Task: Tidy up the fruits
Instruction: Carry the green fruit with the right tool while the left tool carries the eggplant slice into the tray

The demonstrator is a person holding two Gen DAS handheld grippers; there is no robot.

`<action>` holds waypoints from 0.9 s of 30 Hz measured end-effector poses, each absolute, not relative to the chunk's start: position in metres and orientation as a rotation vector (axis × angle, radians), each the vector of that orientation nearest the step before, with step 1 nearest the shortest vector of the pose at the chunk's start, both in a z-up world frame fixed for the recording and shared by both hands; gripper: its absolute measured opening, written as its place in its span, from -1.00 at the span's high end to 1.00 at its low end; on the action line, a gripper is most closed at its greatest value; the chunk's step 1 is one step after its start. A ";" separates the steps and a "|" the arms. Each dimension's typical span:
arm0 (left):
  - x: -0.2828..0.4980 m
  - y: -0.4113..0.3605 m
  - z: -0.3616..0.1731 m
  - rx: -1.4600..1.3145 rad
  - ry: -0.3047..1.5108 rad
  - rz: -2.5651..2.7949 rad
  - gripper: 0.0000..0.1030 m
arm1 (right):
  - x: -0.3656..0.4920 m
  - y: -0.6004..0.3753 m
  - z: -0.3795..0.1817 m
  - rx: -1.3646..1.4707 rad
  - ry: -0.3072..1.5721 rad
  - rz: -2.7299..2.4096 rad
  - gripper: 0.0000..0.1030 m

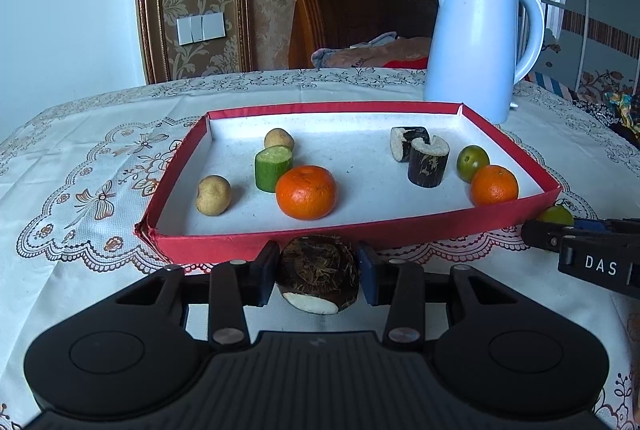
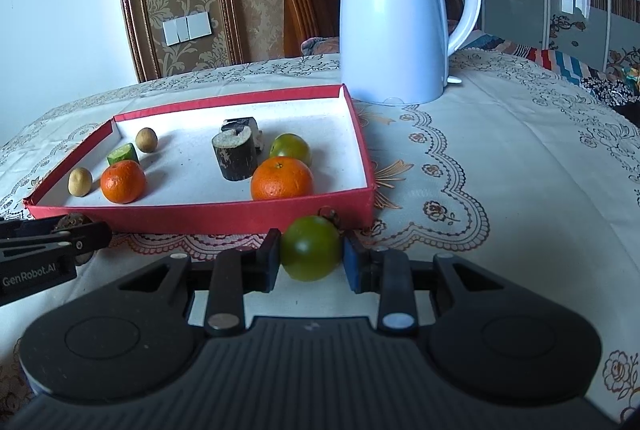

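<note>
Gripping: left tongs [image 1: 318, 272] clamp taro chunk [image 1: 318, 276]; right tongs [image 2: 311, 258] clamp green fruit [image 2: 311, 253].
Next: lift both over red tray [image 1: 360, 232] wall.

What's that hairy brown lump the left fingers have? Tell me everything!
The taro is a stubby root chunk with dark, rough, fibrous skin and one flat cut face showing pale flesh, tipped toward the camera. The left gripper is shut on it, a pad pressed to each side, just in front of the red tray, outside it.
</note>
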State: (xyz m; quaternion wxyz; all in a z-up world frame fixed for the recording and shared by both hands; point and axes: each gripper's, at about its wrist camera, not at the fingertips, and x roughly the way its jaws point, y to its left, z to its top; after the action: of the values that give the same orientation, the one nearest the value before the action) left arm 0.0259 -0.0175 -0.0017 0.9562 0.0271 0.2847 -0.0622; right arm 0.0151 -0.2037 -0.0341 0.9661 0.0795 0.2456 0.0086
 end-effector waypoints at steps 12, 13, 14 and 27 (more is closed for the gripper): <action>0.033 -0.008 0.009 -0.012 0.615 -0.152 0.22 | 0.010 -0.191 -0.014 0.122 0.437 0.061 0.41; 0.035 -0.007 0.010 -0.018 0.623 -0.157 0.22 | 0.012 -0.190 -0.011 0.116 0.433 0.063 0.41; 0.036 -0.006 0.011 -0.026 0.631 -0.162 0.22 | 0.013 -0.190 -0.007 0.115 0.430 0.066 0.41; 0.029 0.004 0.038 -0.024 0.592 -0.180 0.22 | 0.040 -0.172 0.010 0.079 0.420 0.088 0.41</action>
State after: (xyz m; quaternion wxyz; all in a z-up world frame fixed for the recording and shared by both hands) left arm 0.0286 0.0045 0.0381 0.9524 -0.0119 0.2914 -0.0887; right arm 0.0403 -0.1723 0.0101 0.9763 0.0391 0.2083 0.0435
